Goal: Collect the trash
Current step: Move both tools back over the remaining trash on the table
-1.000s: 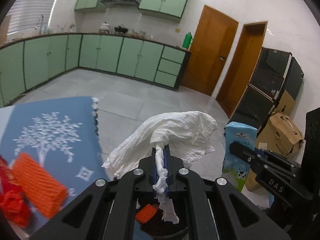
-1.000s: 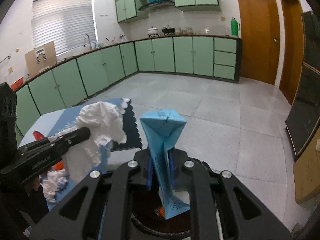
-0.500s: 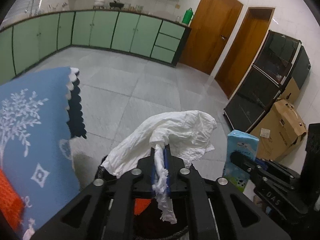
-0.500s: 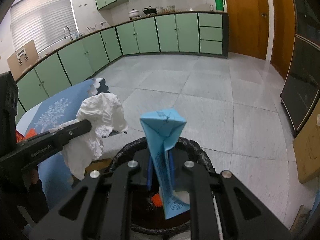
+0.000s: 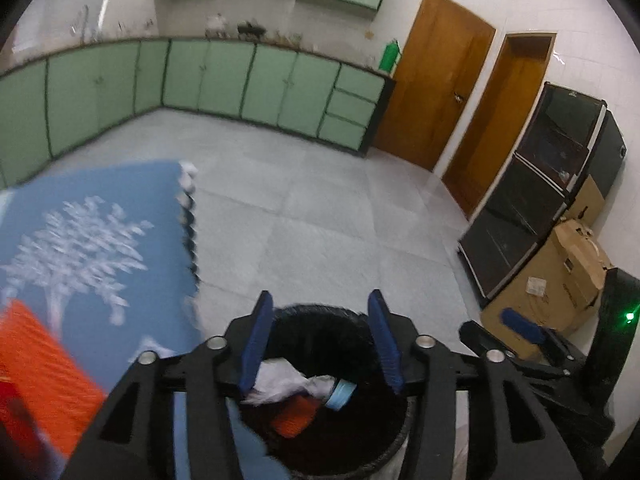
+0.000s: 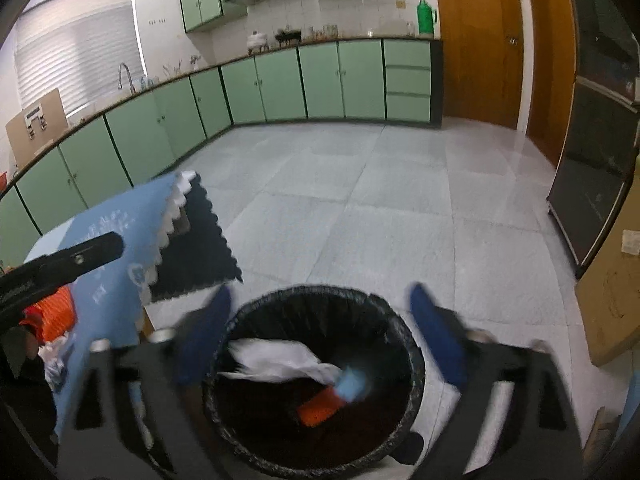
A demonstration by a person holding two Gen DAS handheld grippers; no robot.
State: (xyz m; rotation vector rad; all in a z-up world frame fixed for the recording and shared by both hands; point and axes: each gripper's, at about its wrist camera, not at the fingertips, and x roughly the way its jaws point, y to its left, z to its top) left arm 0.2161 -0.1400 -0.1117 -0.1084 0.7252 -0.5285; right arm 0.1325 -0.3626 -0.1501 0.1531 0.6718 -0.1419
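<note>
A round bin with a black liner stands on the floor below both grippers. Inside lie a crumpled white tissue, a blue milk carton and an orange piece. My left gripper is open and empty above the bin; it also shows in the right wrist view at the left. My right gripper is open and empty over the bin; it also shows in the left wrist view at the right.
A table with a blue tree-print cloth stands left of the bin, with orange trash and white tissue on it. Cardboard boxes and dark cabinets stand at the right. Green kitchen cabinets line the far wall.
Both grippers opened. The white tissue fell from the left gripper and the blue carton from the right gripper into the bin.
</note>
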